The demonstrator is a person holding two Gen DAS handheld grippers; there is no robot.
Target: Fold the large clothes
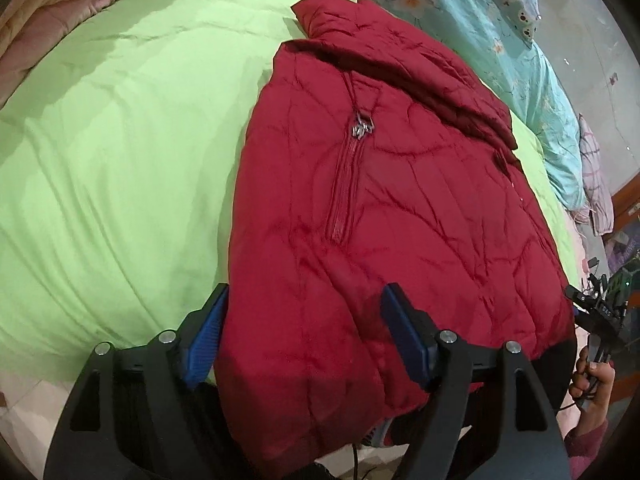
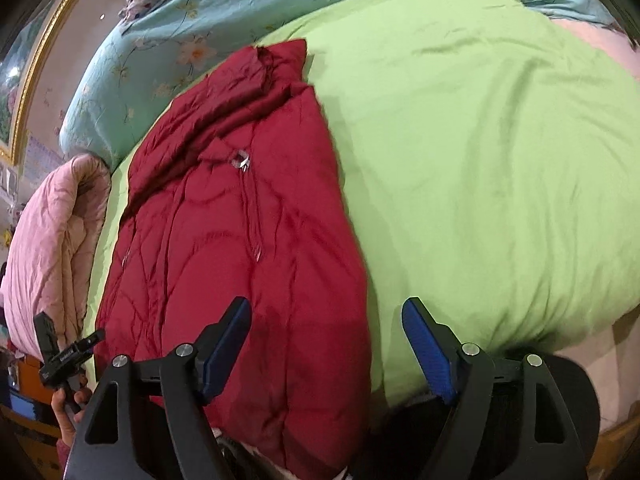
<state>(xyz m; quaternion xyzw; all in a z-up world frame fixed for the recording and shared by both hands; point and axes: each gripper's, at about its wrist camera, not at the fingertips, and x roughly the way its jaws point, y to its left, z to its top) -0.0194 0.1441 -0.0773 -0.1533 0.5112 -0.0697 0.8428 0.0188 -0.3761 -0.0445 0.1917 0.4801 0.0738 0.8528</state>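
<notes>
Green quilt [image 1: 112,168] fills the bed; our red jacket [image 1: 400,200] lies folded at twelve o'clock. We hold left gripper [image 1: 304,336] and right gripper [image 2: 326,344] released, gripping nothing.

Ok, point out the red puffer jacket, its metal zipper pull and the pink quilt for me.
red puffer jacket [image 1: 420,208], left wrist view, on the quilted front panel.
metal zipper pull [image 1: 362,128], left wrist view, on the silver tab.
pink quilt [image 2: 52,248], right wrist view, on its folded side.

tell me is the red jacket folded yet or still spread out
Partly folded: the red jacket lies as a narrow strip on the green quilt, sides tucked in, not yet folded lengthwise.
</notes>
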